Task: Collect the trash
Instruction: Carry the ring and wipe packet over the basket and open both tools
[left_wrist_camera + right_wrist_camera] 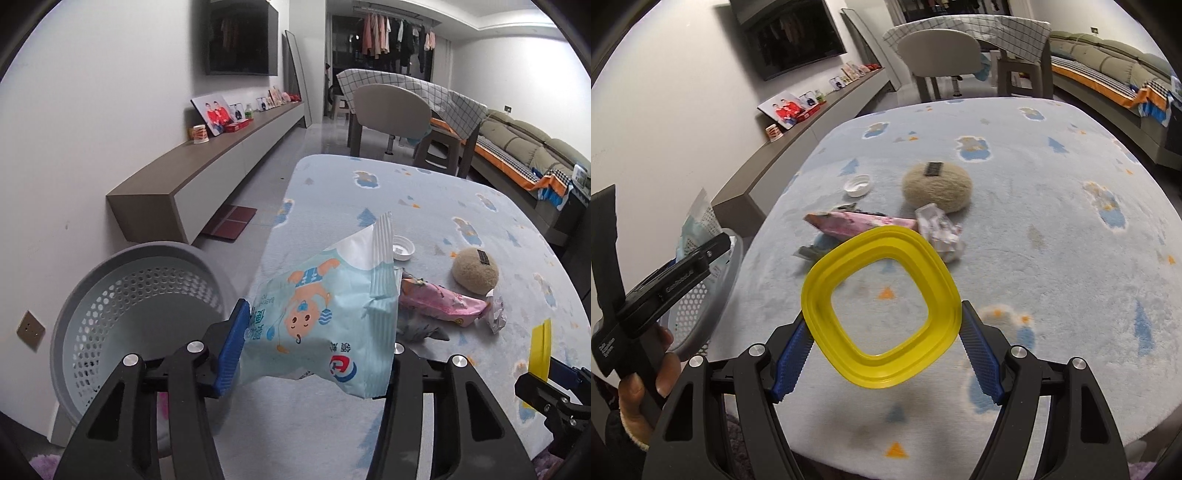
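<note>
My left gripper (314, 354) is shut on a light-blue wet-wipe packet (321, 317) with a cartoon baby print, held up beside the table's left edge. Its right pad is hidden behind the packet. A grey perforated trash basket (140, 295) stands on the floor just left of it. My right gripper (886, 354) is shut on a yellow square plastic ring (881, 310), gripped by its two sides above the table. On the table lie a pink wrapper (860, 223), a crumpled white wrapper (942, 229), a grey scrap (809, 253) and a white cap (857, 183).
The table wears a light-blue fleece cover (1052, 221). A beige fuzzy ball (936, 186) sits behind the wrappers. A hand (639, 402) holds the left gripper's handle over the basket (698, 306). A long low cabinet (207, 162) runs along the left wall, and a chair (391, 107) stands beyond the table.
</note>
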`<state>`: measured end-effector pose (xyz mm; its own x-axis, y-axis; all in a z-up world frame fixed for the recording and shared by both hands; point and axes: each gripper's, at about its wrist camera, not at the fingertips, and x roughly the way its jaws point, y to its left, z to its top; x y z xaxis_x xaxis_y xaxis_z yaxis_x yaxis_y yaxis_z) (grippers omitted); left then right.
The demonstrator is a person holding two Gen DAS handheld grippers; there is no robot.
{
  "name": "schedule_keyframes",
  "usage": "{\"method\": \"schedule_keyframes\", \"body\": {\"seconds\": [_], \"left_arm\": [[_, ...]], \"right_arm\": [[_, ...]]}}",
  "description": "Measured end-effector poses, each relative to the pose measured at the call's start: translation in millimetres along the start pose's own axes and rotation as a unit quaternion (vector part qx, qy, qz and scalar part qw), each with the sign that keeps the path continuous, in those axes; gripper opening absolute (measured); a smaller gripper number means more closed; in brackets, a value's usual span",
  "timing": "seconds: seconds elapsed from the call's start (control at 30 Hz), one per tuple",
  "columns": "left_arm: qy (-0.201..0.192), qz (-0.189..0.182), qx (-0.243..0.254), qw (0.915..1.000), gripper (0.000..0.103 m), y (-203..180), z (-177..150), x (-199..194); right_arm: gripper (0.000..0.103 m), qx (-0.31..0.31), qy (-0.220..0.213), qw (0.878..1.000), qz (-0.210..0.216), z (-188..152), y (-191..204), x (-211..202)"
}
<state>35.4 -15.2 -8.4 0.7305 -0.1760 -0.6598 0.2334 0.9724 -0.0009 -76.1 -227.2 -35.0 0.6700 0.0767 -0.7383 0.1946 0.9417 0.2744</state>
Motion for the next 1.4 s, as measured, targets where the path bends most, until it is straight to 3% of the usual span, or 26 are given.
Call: {"method": "schedule_keyframes", "body": {"seconds": [0.57, 1.0, 1.4], "left_arm": [[-0.051, 0.086, -0.061, 0.9931, 0.050, 132, -1, -55], [-0.006, 0.103, -0.089, 0.9906, 0.051, 175, -18, -20], [0.026, 0.114, -0.098, 0.9884, 0.054, 194, -29, 0]], "right_arm": [[0.073, -0.104, 0.002, 0.992, 0.076, 29, 141, 21], [0.073, -0.178, 0.033, 0.977, 0.113, 45, 218, 83], [0.073, -0.188, 0.057, 0.971, 0.136, 47, 233, 123]]}}
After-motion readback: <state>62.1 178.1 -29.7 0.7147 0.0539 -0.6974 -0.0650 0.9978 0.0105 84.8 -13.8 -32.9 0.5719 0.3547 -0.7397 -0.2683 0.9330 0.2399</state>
